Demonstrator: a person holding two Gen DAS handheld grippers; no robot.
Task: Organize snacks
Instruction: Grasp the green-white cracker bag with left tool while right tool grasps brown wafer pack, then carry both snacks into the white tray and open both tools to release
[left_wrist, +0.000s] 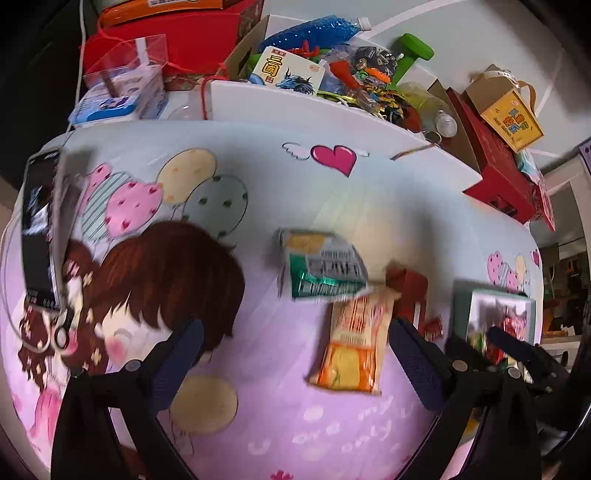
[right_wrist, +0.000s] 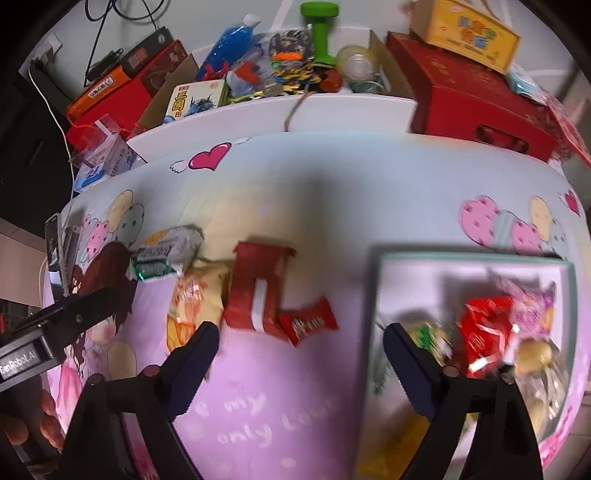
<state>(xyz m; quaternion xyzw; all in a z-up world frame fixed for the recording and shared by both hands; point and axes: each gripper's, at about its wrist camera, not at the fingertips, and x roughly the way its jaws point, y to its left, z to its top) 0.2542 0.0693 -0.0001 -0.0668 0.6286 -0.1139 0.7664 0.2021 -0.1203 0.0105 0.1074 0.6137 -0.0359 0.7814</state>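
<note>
Four snack packets lie on a cartoon-print bedsheet (left_wrist: 295, 192). They are a green and silver packet (left_wrist: 321, 266) (right_wrist: 166, 251), an orange and yellow packet (left_wrist: 354, 339) (right_wrist: 195, 299), a dark red packet (left_wrist: 410, 295) (right_wrist: 258, 288) and a small red packet (right_wrist: 306, 321). To their right stands a teal-rimmed box (right_wrist: 472, 258) (left_wrist: 495, 293) holding a red packet (right_wrist: 484, 328), a pink one (right_wrist: 528, 306) and others. My left gripper (left_wrist: 295, 350) hangs open above the sheet, its right finger beside the orange packet. My right gripper (right_wrist: 301, 354) is open just below the small red packet, its right finger over the box's left edge.
A phone (left_wrist: 37, 229) lies at the sheet's left edge. Behind a white board (left_wrist: 295, 107) sits a cardboard box of toys (left_wrist: 332, 66) with a green dumbbell (right_wrist: 321, 29). Red boxes (right_wrist: 469, 96) and a yellow box (right_wrist: 469, 29) stand at the back right. A hand (right_wrist: 29, 424) shows at the lower left.
</note>
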